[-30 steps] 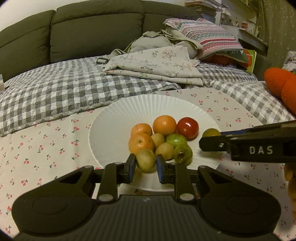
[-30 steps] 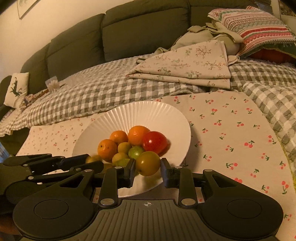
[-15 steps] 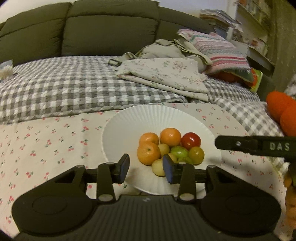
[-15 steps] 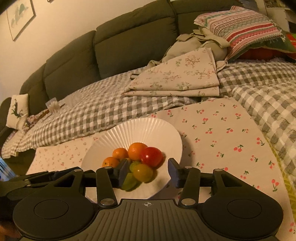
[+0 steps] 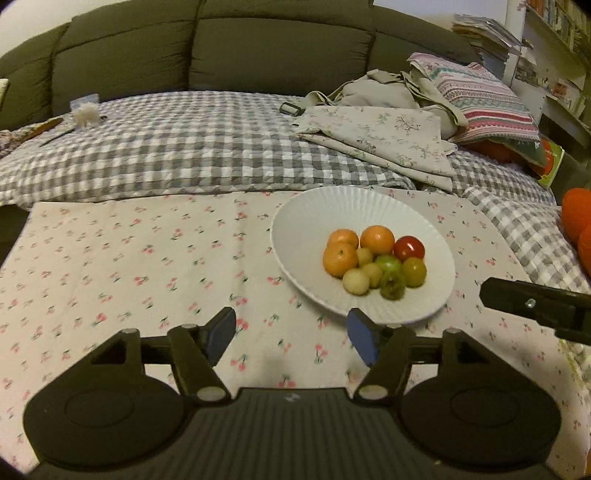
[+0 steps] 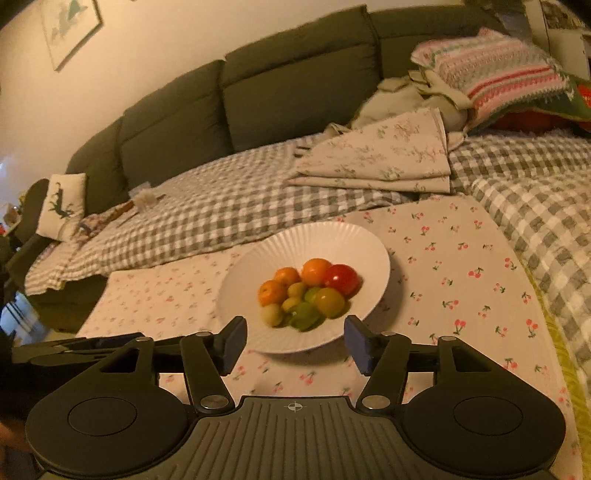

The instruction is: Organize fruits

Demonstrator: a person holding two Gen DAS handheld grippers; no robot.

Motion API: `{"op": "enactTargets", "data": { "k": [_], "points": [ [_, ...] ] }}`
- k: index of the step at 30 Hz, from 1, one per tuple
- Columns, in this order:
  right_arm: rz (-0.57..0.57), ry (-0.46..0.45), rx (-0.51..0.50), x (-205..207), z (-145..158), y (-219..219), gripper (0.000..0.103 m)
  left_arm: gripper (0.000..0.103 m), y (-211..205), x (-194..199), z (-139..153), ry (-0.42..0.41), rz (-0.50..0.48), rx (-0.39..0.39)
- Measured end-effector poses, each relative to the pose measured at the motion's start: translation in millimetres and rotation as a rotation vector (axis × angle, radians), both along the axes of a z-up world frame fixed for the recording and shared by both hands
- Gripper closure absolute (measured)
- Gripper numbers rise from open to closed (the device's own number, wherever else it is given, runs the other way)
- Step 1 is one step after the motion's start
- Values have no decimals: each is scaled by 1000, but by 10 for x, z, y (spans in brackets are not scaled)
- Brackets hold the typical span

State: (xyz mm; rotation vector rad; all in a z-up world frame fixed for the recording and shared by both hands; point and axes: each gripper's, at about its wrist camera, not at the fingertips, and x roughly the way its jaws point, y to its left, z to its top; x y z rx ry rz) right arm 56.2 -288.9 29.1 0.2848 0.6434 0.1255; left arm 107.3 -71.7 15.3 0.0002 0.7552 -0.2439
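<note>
Both hand-held grippers have pulled back from the white ribbed plate point(image 5: 295, 229); left hand-held gripper point(image 5: 291, 336) and right hand-held gripper point(image 6: 293, 341) stand apart, empty. The small round fruits point(image 6: 308, 293) sit piled on it, so sorting looks finished

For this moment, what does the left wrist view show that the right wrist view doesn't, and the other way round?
Only the left wrist view shows the stack of books and the shelves at the far right, plus an orange plush object by the checked blanket.

Only the right wrist view shows the framed picture on the wall and the small embroidered cushion at the sofa's left end.

Both show the white plate with all the fruit on it, the cherry-print cloth, the striped pillow, and both hand-held grippers, left and right, open and empty.
</note>
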Motion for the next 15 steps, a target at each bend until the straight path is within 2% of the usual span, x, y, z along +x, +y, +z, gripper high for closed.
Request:
{"op": "enactTargets", "data": {
  "k": [2,4,10,12,15],
  "points": [
    [7,-21,-16,-161,76,56,36,26,31,-140,59,-24,8,15],
    [5,-35,-27,-334,116,103,34,20,74,-302,83,-44,30,30],
    [-2,-41,-32,-720,103,227,28,17,153,-624,107,-35,33,22],
    [-7,-53,-42,-824,117,254,23,12,184,-734,128,-52,41,24],
    [-25,-75,-57,-953,141,274,15,11,221,-881,144,-64,44,21]
  ]
}}
